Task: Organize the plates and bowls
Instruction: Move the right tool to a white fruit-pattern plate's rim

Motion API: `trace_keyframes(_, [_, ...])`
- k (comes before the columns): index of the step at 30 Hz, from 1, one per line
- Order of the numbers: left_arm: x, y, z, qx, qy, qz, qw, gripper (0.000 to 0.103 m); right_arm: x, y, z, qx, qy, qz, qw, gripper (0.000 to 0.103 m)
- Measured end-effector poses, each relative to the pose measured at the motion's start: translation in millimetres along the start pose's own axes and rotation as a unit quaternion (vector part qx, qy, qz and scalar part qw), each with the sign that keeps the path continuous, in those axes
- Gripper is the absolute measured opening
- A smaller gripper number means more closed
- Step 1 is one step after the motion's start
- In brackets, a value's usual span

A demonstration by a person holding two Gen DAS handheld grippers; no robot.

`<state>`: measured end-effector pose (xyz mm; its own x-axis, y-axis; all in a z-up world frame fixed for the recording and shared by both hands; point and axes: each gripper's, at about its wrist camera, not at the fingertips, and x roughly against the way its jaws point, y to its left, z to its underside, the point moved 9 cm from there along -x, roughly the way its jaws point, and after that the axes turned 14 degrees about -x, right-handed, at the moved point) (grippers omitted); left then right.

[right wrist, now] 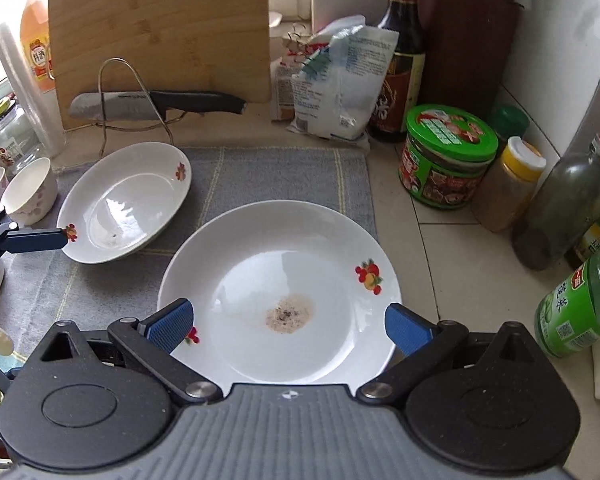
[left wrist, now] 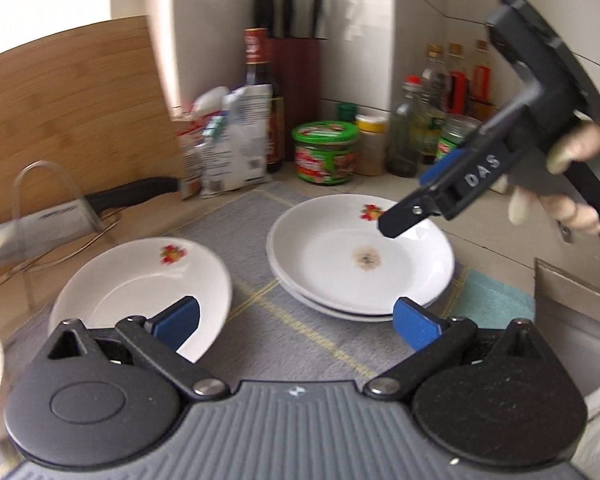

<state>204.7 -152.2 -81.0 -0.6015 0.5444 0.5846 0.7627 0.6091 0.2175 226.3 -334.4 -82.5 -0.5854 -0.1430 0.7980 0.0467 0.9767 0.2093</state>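
Two white plates are sitting stacked (right wrist: pixel 278 280) mid-mat, top one showing a brown stain; a third plate (right wrist: pixel 126 200) is lying alone to the left. Grey mat (right wrist: pixel 276 176) is covering a beige tiled counter in a white-tiled corner. Right gripper (right wrist: pixel 288 324) is hovering over the stack, jaws spread wide, gripping nothing. Left gripper (left wrist: pixel 296 320) is hanging released too, empty. "DAS" is reading on the right gripper's arm; "SUPOR" is showing on the knife (right wrist: pixel 156 105).
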Motion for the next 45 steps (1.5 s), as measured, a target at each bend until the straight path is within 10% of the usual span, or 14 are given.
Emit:
trace_keyframes(9, [29, 39, 50, 0.044, 0.051, -0.103, 0.9924, 0.102, 6, 54, 12, 0.006, -0.052, 0.003, 0.999, 0.103])
trace_keyframes(28, [15, 59, 102, 0.104, 0.091, -0.090, 0.9863, 0.102, 12, 105, 44, -0.004, -0.037, 0.029, 0.999, 0.103])
trace_keyframes(45, [-32, 61, 95, 0.176, 0.164, -0.183, 0.9533, 0.102, -25, 87, -8, 0.093, -0.023, -0.069, 0.993, 0.103])
